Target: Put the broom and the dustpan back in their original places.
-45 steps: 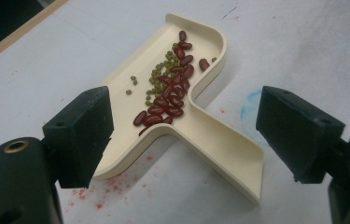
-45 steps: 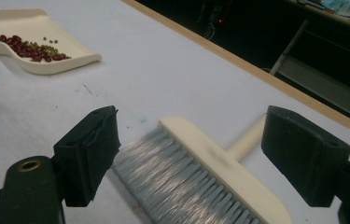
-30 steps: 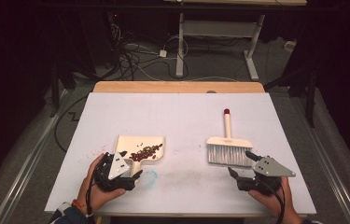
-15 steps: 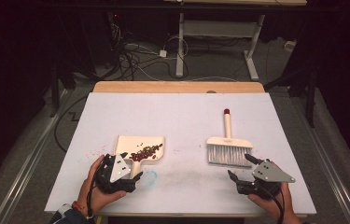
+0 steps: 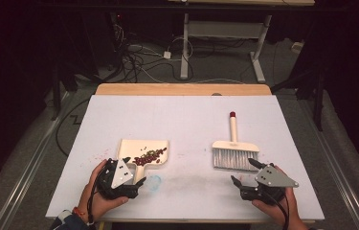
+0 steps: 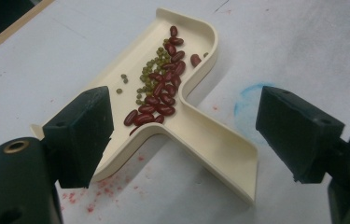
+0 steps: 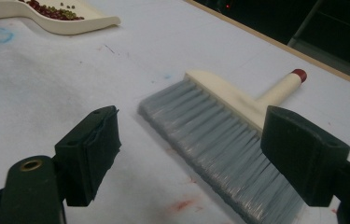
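Note:
A cream dustpan [image 5: 141,146] lies at the near left of the white table, with red and green beans [image 5: 148,157] piled in it. In the left gripper view the beans [image 6: 161,91] lie along the dustpan [image 6: 210,144], whose handle runs between the jaws. My left gripper [image 5: 136,175] [image 6: 191,130] is open around that handle, jaws wide apart. A hand brush [image 5: 234,153] with grey bristles and a red-tipped cream handle lies at the near right. My right gripper [image 5: 244,172] [image 7: 198,147] is open just short of the brush [image 7: 219,121] bristles, holding nothing.
The white table [image 5: 191,120] has a wooden strip at its far edge. A faint blue smudge [image 5: 154,182] and red specks mark the surface near the dustpan. Past the table are cables and desk legs on the floor. The dustpan [image 7: 60,21] shows at the right gripper view's top left.
My right gripper has drawn back slightly toward the near edge, away from the brush. The left gripper, dustpan and brush have stayed put.

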A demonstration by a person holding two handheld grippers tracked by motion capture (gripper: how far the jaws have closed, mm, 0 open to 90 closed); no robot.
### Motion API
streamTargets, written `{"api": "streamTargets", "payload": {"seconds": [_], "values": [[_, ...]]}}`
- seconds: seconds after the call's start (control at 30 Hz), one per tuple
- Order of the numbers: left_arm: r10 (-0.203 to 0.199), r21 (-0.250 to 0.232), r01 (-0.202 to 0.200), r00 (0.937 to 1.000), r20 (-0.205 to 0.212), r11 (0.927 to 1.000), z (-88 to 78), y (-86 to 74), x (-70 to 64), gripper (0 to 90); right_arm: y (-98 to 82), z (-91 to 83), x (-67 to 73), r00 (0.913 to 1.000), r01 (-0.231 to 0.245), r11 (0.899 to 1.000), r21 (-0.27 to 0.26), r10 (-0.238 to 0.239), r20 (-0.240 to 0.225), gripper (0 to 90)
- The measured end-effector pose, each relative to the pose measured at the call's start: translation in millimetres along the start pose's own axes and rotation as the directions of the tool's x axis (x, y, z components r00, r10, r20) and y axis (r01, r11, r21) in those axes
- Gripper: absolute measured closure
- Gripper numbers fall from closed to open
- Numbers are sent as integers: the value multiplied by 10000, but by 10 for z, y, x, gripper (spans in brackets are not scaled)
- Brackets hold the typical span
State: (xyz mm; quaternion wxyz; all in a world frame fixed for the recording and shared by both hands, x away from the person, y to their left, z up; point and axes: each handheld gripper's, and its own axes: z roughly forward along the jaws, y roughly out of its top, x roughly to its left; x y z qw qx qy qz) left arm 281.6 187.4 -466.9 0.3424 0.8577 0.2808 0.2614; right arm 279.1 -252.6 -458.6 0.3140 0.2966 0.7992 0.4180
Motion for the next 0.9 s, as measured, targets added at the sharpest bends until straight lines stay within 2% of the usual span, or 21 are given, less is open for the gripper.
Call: {"api": "streamTargets", "payload": {"seconds": [0.6,0.9], "values": [[10,-64,-10,10000,-35,10000,-15,8,26,188,13,-41,-24,9993,243,9995,-207,-237,285,200],[-24,-14,23,10000,-45,10000,-19,13,38,188,12,-13,-53,9997,106,9998,-183,-102,227,203]]}}
